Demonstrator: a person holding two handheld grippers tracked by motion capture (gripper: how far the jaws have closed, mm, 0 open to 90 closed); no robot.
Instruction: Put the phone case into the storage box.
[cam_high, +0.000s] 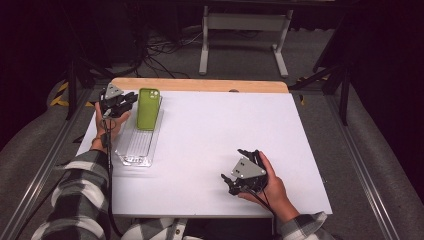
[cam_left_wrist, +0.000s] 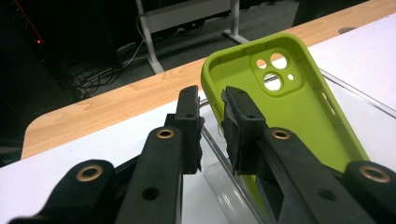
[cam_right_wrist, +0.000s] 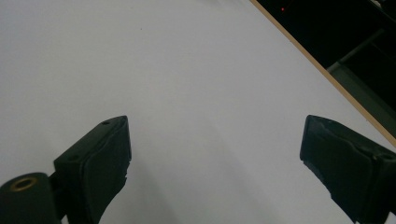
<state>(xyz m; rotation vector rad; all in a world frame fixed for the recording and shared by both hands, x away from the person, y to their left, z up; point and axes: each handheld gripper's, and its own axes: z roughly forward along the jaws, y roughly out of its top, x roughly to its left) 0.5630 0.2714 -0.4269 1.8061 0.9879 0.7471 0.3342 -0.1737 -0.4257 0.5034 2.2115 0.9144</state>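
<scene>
While the left gripper (cam_left_wrist: 212, 114) sits at the far left corner of the desk (cam_high: 225, 130), its jaws have drawn nearly together on the near long edge of the green phone case (cam_left_wrist: 289, 100), one pad on the outer wall and one inside the shell, with a thin clear edge between them too. That pinch on the rim is probably why the case stands tilted, its camera end lifted toward the wooden back edge and its open side facing up. It leans over a clear plastic tray (cam_high: 137, 145) that runs along the left edge of the desk, and I judge the case is being lifted out of it or set into it. The right gripper (cam_high: 245, 175) rests near the front edge, right of the middle, well apart from the case; its jaws are spread wide over bare desk and hold nothing, likely kept clear until a second grip is needed.
</scene>
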